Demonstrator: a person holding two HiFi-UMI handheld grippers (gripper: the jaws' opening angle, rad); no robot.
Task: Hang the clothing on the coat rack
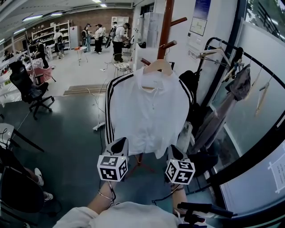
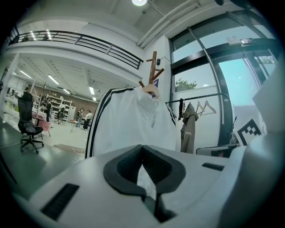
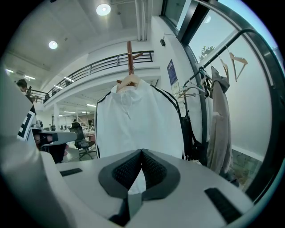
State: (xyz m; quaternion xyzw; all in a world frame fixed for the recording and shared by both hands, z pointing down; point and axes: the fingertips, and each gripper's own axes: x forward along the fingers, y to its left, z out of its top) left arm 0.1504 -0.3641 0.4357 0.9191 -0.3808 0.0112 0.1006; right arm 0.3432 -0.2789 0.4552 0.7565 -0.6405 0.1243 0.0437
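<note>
White shirt [image 1: 151, 111] hangs by its hanger [image 1: 156, 67] on the coat rack [image 1: 165, 26], the task apparently complete; left gripper [image 2: 141, 147] and right gripper [image 3: 141, 151] are pressed together, empty.

Ceiling lamps [image 3: 103, 9] and a bright window [image 2: 236, 78] light the room evenly; the wide-angle edges bend and darken.

Matt cloth shirt [image 1: 149, 111], smooth wooden rack [image 1: 165, 26]

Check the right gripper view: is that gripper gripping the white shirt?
No, the right gripper has its jaws together on nothing, while the white shirt hangs apart on its hanger ahead.
</note>
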